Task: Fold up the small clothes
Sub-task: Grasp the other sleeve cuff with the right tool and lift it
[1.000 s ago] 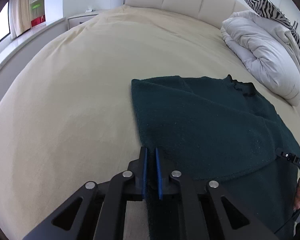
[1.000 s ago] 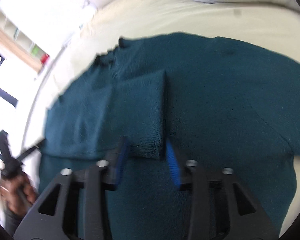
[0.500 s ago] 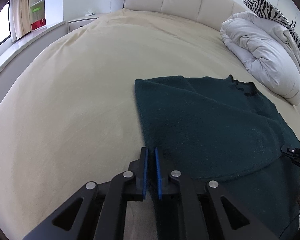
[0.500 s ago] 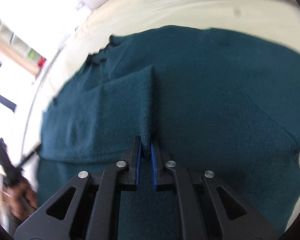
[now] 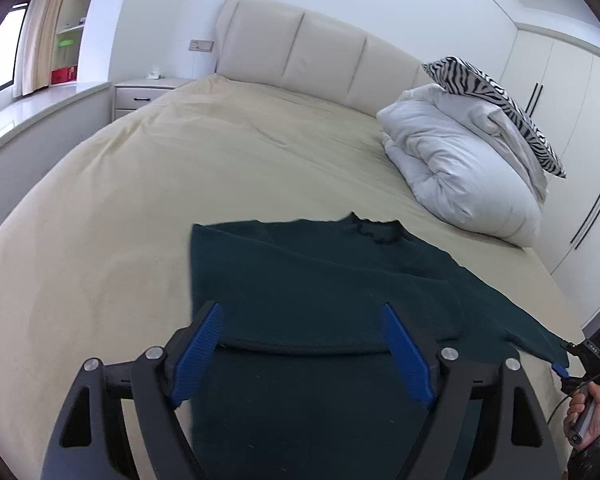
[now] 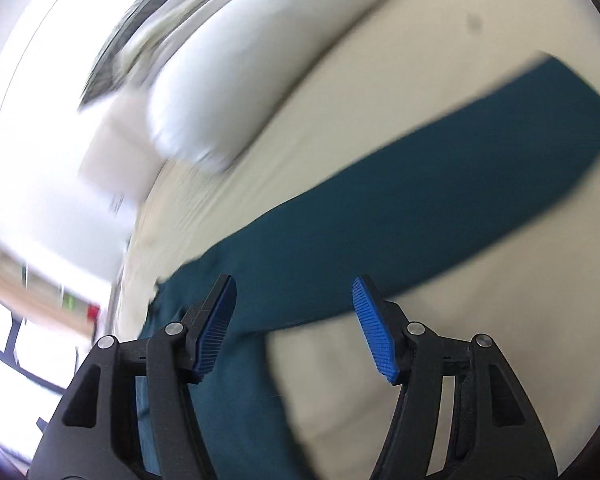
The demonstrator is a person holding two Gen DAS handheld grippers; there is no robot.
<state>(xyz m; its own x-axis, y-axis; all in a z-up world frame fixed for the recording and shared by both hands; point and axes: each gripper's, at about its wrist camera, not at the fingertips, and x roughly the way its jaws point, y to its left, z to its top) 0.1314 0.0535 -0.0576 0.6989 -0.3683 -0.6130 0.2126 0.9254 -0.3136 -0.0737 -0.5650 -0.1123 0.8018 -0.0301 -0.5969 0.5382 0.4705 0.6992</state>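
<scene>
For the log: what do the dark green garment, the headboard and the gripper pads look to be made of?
Dark green garment: apparently a knit, perhaps wool or acrylic; matte, slightly fuzzy surface, soft draping edges. Headboard: looks like cream leather or faux leather; smooth, faintly sheened padded panels with seams. Left gripper pads: blue ribbed rubber or plastic, hard to tell which, on black, probably plastic, fingers.

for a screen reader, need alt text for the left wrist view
The open left gripper hovers above a dark green sweater spread on a cream bed. A white duvet and zebra pillow sit by the headboard.
</scene>
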